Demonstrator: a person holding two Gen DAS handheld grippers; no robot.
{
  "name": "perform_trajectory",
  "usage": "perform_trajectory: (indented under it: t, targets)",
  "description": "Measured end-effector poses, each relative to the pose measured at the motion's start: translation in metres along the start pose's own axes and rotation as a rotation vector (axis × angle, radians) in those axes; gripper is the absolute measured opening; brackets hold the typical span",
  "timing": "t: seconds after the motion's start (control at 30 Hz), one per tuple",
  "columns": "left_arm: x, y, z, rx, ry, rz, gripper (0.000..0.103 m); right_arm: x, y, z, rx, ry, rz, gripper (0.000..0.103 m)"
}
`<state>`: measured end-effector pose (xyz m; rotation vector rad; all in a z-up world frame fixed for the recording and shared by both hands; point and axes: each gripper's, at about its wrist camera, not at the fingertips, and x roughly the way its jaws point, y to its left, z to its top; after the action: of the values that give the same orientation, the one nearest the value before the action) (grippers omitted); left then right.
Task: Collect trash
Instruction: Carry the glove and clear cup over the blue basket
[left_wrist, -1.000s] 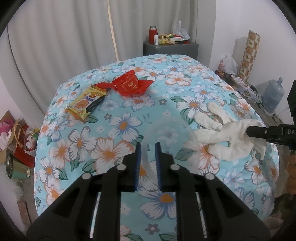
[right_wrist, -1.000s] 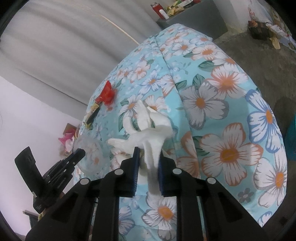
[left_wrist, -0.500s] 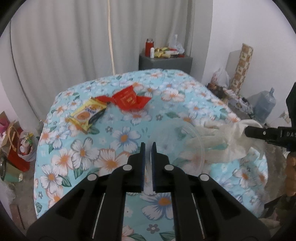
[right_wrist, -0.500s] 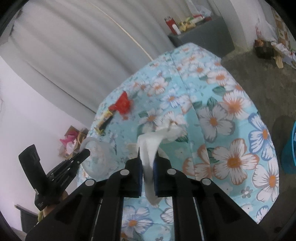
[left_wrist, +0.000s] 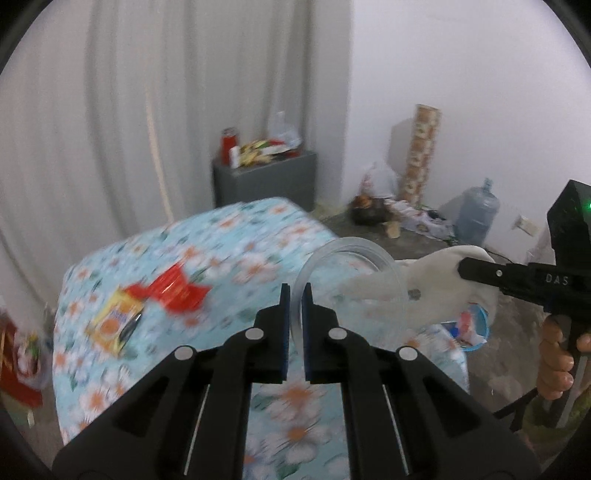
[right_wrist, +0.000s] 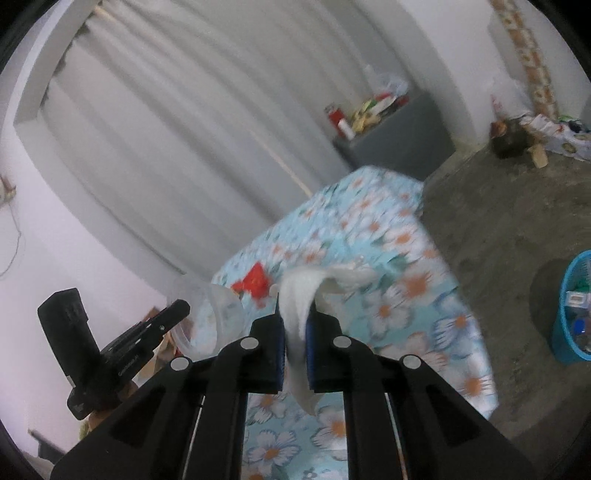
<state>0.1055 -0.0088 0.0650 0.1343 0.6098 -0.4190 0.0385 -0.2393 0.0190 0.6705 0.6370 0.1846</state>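
Observation:
My left gripper (left_wrist: 295, 295) is shut on the rim of a clear plastic cup (left_wrist: 351, 280) and holds it above the table. The cup also shows in the right wrist view (right_wrist: 214, 317). My right gripper (right_wrist: 295, 314) is shut on a white glove (right_wrist: 299, 299), lifted off the table; the glove also shows in the left wrist view (left_wrist: 436, 284). A red wrapper (left_wrist: 177, 291) and a yellow snack packet (left_wrist: 114, 321) lie on the flowered tablecloth (left_wrist: 240, 251). A blue trash basket (right_wrist: 572, 314) with trash in it stands on the floor to the right.
A grey cabinet (left_wrist: 266, 177) with bottles stands behind the table by the curtain. A water jug (left_wrist: 476, 214), a patterned roll (left_wrist: 421, 155) and clutter sit along the right wall. Bags lie on the floor at the left (left_wrist: 18, 362).
Both grippers have risen and pulled back from the table, carrying the cup and the glove. The views swung right, so the blue basket is now in sight.

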Motion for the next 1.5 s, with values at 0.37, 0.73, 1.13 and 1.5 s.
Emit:
perform_trajectory:
  t: [0.37, 0.73, 1.13, 1.5]
  targets:
    - [0.046, -0.092, 0.047, 0.143, 0.01, -0.196, 0.004, -0.086, -0.059, 0.02, 0.102, -0.213, -0.108, 0.009]
    - [0.123, -0.211, 0.057, 0.221, 0.136, -0.425, 0.004, -0.16, -0.126, 0.029, 0.164, -0.386, -0.399, 0.009]
    - [0.26, -0.341, 0.034, 0.316, 0.383, -0.571, 0.004, -0.162, -0.247, 0.029, 0.315, -0.334, -0.765, 0.009]
    - [0.372, -0.44, 0.013, 0.412, 0.477, -0.558, 0.033, -0.152, -0.36, 0.031, 0.485, -0.327, -0.811, 0.012]
